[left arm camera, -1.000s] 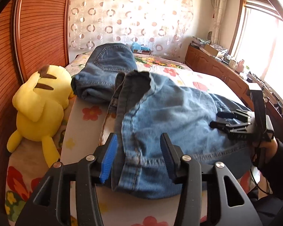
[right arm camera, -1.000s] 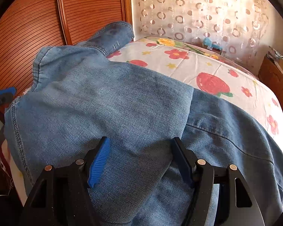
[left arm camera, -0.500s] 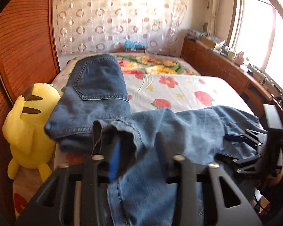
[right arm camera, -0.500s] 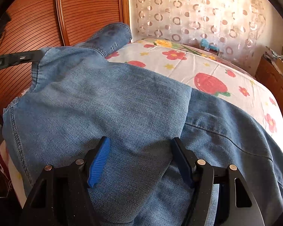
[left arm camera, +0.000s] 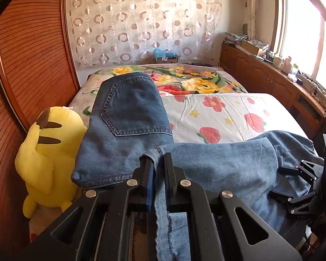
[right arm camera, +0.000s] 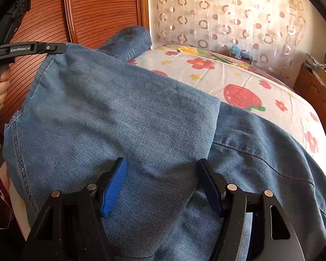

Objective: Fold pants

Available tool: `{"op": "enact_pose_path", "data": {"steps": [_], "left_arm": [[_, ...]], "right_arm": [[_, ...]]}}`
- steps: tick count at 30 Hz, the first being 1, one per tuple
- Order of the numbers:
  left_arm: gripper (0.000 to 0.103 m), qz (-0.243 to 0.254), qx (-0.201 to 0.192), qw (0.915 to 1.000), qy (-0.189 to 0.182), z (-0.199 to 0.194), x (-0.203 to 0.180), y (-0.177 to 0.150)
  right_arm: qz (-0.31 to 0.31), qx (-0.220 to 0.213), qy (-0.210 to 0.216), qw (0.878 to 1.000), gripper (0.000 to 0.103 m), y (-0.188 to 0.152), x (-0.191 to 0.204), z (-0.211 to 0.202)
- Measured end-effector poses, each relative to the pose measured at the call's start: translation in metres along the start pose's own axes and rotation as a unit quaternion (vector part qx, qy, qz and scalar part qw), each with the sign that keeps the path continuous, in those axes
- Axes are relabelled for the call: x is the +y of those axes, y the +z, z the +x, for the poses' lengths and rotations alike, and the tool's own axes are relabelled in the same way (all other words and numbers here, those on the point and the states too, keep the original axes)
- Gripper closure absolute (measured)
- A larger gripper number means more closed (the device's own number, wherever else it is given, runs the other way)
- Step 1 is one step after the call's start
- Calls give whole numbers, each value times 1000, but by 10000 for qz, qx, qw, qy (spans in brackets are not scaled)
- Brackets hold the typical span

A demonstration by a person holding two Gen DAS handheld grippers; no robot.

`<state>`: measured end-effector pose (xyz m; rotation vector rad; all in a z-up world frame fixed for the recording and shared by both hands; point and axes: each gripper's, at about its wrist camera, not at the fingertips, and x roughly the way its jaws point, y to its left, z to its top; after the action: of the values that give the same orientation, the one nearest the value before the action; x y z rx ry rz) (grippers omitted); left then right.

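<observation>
Left tool (left arm camera: pixel 158 167) pinches the light-blue denim pants' (right arm camera: pixel 123 117) edge over the floral-sheeted bed (left arm camera: pixel 223 113), right tool (right arm camera: pixel 163 184) wide, apparently empty; a thin hold could slip.

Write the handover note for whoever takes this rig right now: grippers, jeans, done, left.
Left gripper: shut on the hem edge of the light jeans, lifted off the bed.
Right gripper: open, straddling the denim, pads not pressing.
Dark jeans: already folded, lying beside the yellow plush toy.
Done: one fold laid over the light pair.
Left: carry the pinched edge across, flatten, finish folding.
</observation>
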<state>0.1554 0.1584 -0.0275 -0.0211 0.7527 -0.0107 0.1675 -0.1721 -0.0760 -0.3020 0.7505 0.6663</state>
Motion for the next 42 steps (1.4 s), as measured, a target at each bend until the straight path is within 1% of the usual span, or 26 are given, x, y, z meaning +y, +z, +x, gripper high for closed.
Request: {"op": "enact_pose_path", "data": {"steps": [2,3,4,5,6,7,8,10,14,21,27,32,34,36,42], "left_arm": [[70,19,-78,10000,52,-5,-2,-2],[64,4,-154,9999,9,-9,-2,-4],[54,-1,-194,9998,-33,-11,-2,-4],[51,12,-217,9997,-58,-14,-3,-5],[45,32,-221,9997,-45,-17,-5,-6],[27,39,-237,9997,-33,-20,-7,-7],[19,54,-290,9996,-55,-23,-9,-8],[18,112,-399,9990,-138,-32,-17,-12],[18,221,-443,9985,-251,-39,-40,-23],[18,305,-468,9969,-559,-46,-75,-43],[18,347,-414,9965,-638,-47,-90,-48],[18,374,-414,9961,-681,-50,-99,-53],[18,376,-417,9959,-703,-51,-101,-54],[18,364,-414,9959,-717,-51,-103,-55],[18,376,-353,9957,-774,-49,-112,-59]], "right_arm": [[0,0,-2,10000,34,0,0,0],[2,0,0,10000,34,0,0,0],[4,1,1,10000,34,0,0,0],[2,0,-1,10000,34,0,0,0],[1,0,-3,10000,34,0,0,0],[2,-1,-1,10000,34,0,0,0],[3,-1,0,10000,34,0,0,0],[2,-1,-2,10000,34,0,0,0],[3,-2,0,10000,34,0,0,0],[2,-3,-3,10000,34,0,0,0],[-4,-22,-29,10000,34,-1,0,0],[-28,-94,-156,9998,34,-4,0,-6],[63,-89,-222,9997,34,-6,-4,-11],[172,-151,-193,9996,34,-8,-10,-21],[437,-400,-308,9978,34,-24,-34,-63]]}}
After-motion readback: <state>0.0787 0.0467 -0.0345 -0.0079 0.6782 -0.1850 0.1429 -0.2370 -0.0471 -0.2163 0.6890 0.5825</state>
